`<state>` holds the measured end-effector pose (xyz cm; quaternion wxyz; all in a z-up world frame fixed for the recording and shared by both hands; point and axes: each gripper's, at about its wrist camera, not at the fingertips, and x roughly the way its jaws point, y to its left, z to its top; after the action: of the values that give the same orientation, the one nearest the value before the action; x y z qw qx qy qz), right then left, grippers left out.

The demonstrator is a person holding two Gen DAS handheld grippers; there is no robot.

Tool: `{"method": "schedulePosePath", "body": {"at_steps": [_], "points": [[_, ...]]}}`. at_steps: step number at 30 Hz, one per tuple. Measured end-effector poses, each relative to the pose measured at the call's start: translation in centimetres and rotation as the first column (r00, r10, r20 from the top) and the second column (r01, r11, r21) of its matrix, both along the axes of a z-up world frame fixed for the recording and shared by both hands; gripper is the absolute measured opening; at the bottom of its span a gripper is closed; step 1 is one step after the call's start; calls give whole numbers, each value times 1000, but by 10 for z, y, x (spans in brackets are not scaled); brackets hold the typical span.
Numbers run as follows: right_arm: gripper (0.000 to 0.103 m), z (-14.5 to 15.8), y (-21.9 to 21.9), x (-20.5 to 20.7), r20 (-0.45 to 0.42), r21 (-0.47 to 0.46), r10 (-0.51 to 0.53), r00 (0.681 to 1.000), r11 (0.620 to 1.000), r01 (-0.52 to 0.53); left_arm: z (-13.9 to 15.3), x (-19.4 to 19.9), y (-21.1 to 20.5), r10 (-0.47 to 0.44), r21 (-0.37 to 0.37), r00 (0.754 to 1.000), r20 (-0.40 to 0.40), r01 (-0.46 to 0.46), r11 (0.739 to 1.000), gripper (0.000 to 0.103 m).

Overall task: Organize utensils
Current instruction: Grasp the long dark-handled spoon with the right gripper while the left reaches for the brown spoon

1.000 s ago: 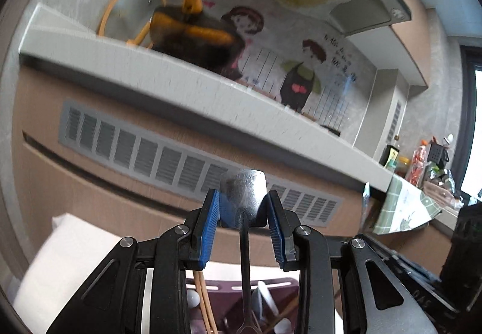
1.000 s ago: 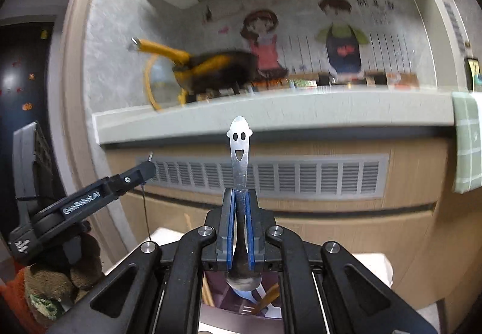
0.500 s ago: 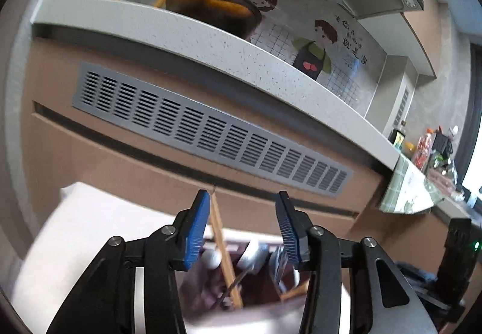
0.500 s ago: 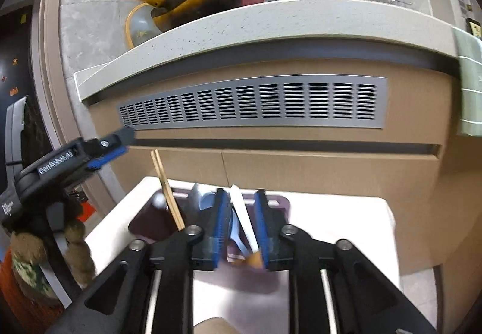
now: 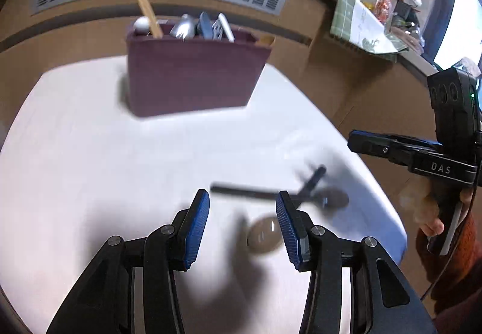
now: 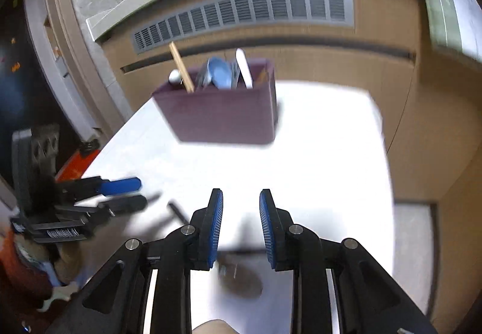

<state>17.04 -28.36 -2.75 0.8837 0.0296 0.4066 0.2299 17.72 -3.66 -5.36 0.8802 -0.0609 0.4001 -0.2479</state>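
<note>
A maroon utensil holder [image 5: 192, 77] stands at the far side of the white table [image 5: 90, 153], with chopsticks, spoons and a fork upright in it. It also shows in the right wrist view [image 6: 223, 114]. Two dark long-handled spoons [image 5: 301, 195] lie crossed on the table near the front right, blurred. My left gripper [image 5: 242, 222] is open and empty just above them. My right gripper [image 6: 241, 222] is open and empty over the table's near side, with a dark spoon bowl [image 6: 241, 279] below it. The right gripper [image 5: 391, 150] shows at the right of the left wrist view.
A wooden counter front with a grey vent grille [image 6: 247, 11] stands right behind the table. A green checked cloth [image 5: 361, 23] hangs on the counter to the right. The left gripper [image 6: 99, 198] shows at the left of the right wrist view.
Both grippers let go of their spoons into the holder, opened, and pulled back and down toward the near side of the table. The views now look down at the tabletop.
</note>
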Motion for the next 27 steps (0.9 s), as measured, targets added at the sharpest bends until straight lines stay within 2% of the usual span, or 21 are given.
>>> {"method": "schedulePosePath", "body": {"at_steps": [1, 4, 6, 9, 13, 16, 18, 20, 22, 24, 27], "points": [[24, -3, 0, -2, -12, 13, 12, 1000, 1000, -12, 0, -5, 3, 17, -1, 1000, -8, -17, 1000, 47], [24, -18, 16, -1, -88, 20, 147, 985, 989, -146, 4, -14, 16, 106, 25, 994, -13, -106, 994, 47], [24, -26, 35, 2, -97, -39, 210, 973, 976, -214, 10, -19, 25, 159, 48, 987, 8, -159, 986, 47], [24, -35, 62, 11, -89, -126, 272, 958, 951, -282, 14, -19, 36, 185, 58, 983, 18, -186, 981, 47], [24, -50, 87, 24, -138, -176, 330, 934, 920, -351, 12, -16, 41, 191, 58, 982, 11, -191, 980, 47], [22, -61, 97, 31, -145, -249, 309, 940, 908, -337, 6, -13, 39, 180, 52, 984, -9, -179, 982, 47], [19, -59, 96, 29, -118, -256, 295, 948, 913, -316, 3, -12, 35, 169, 53, 986, -17, -168, 984, 47], [11, -57, 91, 27, -114, -259, 273, 955, 920, -294, 0, -11, 29, 152, 56, 988, -24, -151, 987, 47], [11, -53, 80, 26, -119, -212, 252, 960, 939, -272, -1, -12, 22, 129, 63, 991, -30, -127, 990, 47], [11, -46, 57, 24, -108, -158, 185, 977, 967, -200, -3, -14, 15, 98, 75, 995, -37, -95, 993, 47], [11, -38, 23, 21, -73, -141, 66, 995, 987, -76, -5, -17, 1, 44, 67, 997, -67, -39, 997, 47]]}}
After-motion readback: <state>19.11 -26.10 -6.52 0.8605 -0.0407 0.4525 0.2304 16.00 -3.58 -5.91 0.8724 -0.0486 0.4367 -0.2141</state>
